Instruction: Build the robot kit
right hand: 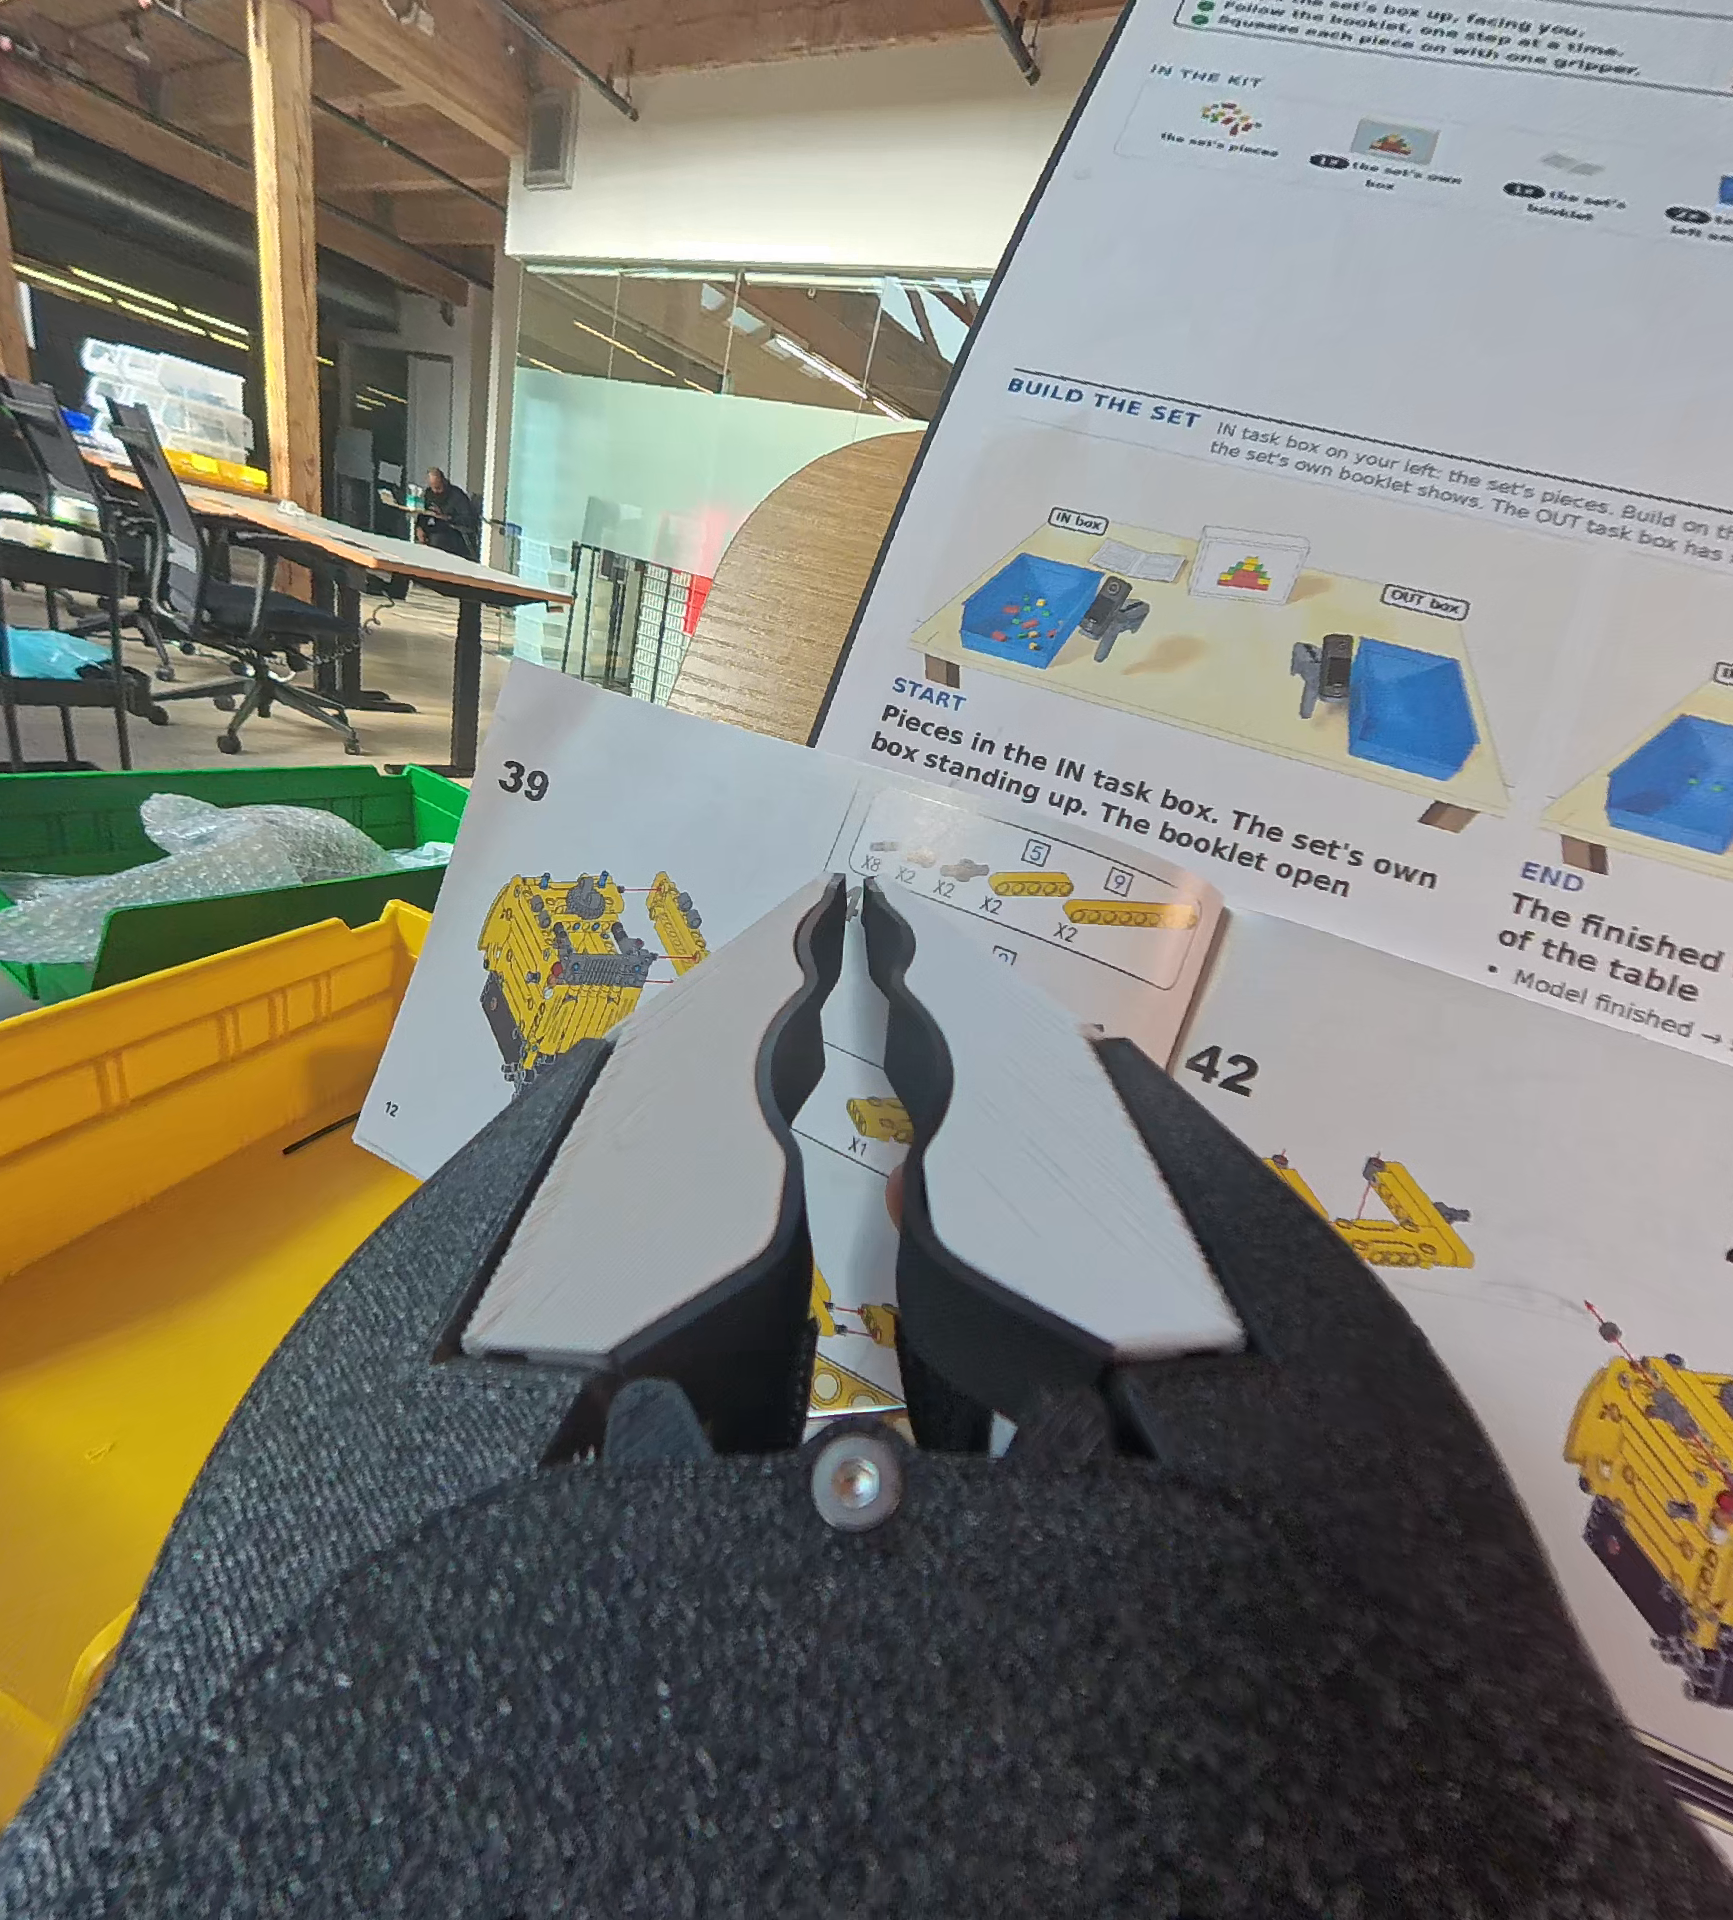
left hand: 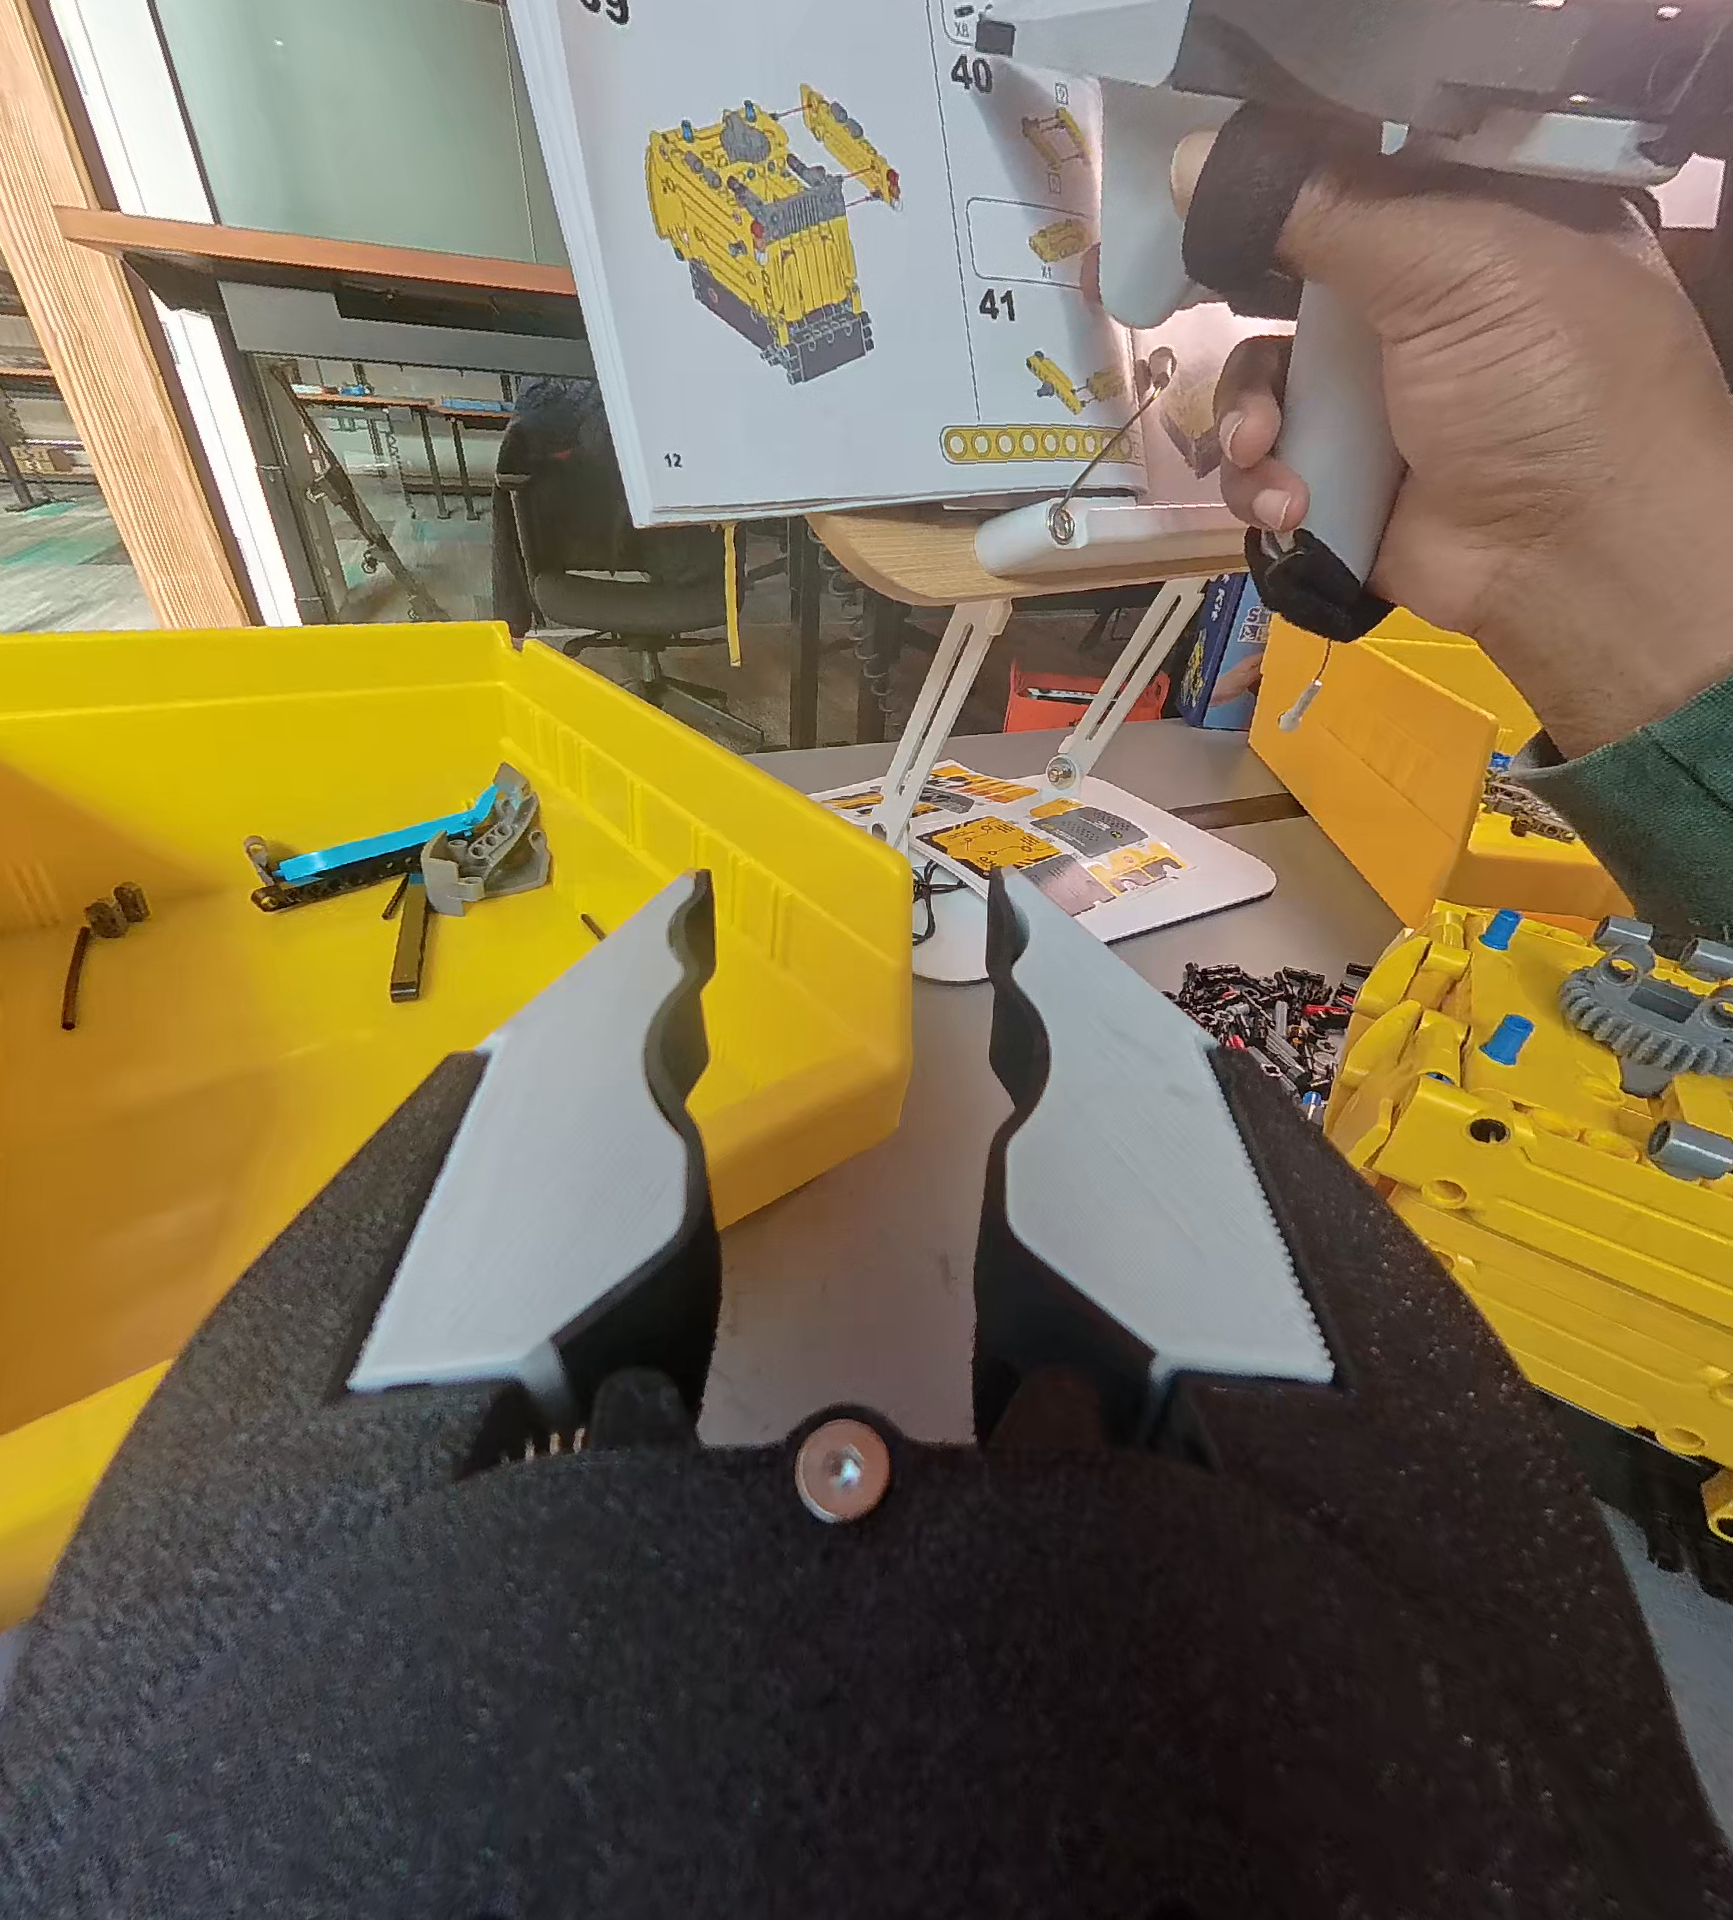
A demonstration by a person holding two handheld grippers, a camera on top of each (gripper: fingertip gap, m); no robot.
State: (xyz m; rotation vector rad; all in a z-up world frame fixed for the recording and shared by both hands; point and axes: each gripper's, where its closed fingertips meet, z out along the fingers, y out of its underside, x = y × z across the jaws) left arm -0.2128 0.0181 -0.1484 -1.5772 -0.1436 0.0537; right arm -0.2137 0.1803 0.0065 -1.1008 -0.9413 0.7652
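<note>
Left wrist view has the left gripper hanging with its jaws apart and nothing between them, over bare table between a yellow bin on the left and a yellow model on the right. Black pins lie in a heap just left of the model. A hand holds the right gripper's handle up at the booklet on its stand.

Right wrist view shows the right gripper with its tips nearly together on a booklet page. Whether they pinch the paper or only lie against it, I cannot tell.

My guess at risks: a pull on the page could tear it or tip the booklet off the stand, since only a thin wire clip holds it. The left gripper, drifting right, could knock the model or scatter the pins.

Counts: two grippers, one hand, one booklet, one instruction sheet behind it, one model, one green bin, at least two yellow bins. The near bin holds a handful of loose pieces, about eight.
</note>
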